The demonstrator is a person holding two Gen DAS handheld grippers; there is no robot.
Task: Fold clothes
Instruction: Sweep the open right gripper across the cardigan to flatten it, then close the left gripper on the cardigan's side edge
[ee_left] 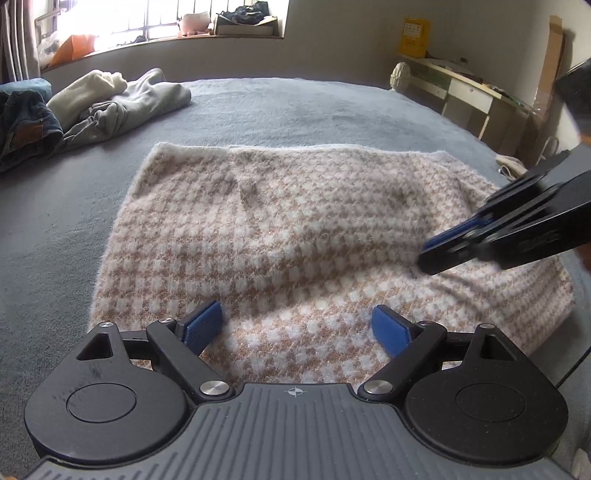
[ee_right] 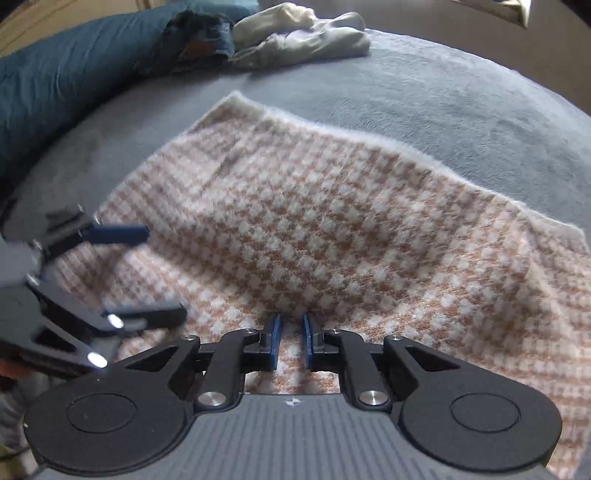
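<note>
A fuzzy tan-and-white houndstooth knit garment [ee_left: 288, 221] [ee_right: 332, 229] lies mostly flat on the grey-blue bed cover [ee_left: 295, 107]. My left gripper [ee_left: 299, 325] is open just above the garment's near edge, and its blue pads [ee_left: 203, 325] have only cloth below them, nothing between. In the right wrist view the left gripper [ee_right: 162, 275] shows at the left, spread wide. My right gripper [ee_right: 291, 328] is shut on a pinch of the knit fabric, and a crease runs into its narrow gap. In the left wrist view the right gripper [ee_left: 424, 254] reaches in from the right, with a raised fold trailing from its tips.
A heap of pale clothes [ee_left: 122, 99] [ee_right: 303, 33] and jeans [ee_left: 26, 122] lies at the bed's far left. A teal quilt [ee_right: 66, 74] borders that side. A light desk [ee_left: 461, 88] stands beyond the bed's right edge, with a cluttered windowsill [ee_left: 221, 29] behind.
</note>
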